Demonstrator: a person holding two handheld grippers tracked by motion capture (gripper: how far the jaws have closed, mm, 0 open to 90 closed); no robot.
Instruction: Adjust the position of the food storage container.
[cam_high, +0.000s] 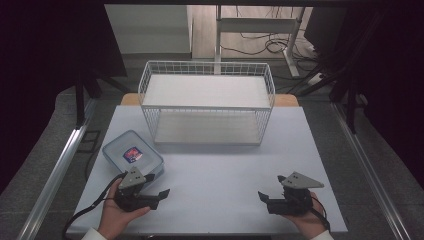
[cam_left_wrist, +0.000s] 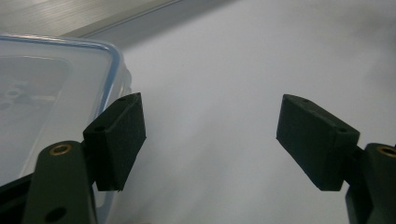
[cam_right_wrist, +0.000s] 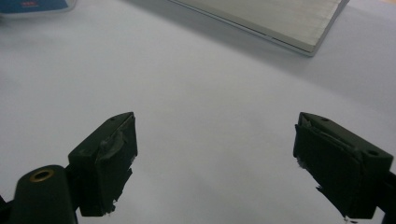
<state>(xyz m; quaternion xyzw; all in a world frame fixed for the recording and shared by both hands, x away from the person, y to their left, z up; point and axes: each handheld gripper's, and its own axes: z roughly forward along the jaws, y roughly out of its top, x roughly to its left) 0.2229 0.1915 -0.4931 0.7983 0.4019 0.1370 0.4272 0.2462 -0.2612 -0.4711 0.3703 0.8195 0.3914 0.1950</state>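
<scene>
Clear plastic lidded container (cam_high: 133, 155) sits at the white tabletop's (cam_high: 215, 170) left, just beside the left gripper (cam_high: 162, 194); white wire two-tier rack (cam_high: 207, 102) stands behind, right gripper (cam_high: 263, 196) front-right.

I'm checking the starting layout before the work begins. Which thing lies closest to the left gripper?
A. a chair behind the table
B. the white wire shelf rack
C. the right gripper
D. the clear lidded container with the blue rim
D: in the high view the lidded container sits right beside the left gripper, and in the left gripper view its blue-rimmed lid lies next to one jaw, while the wire rack stands farther back.
</scene>
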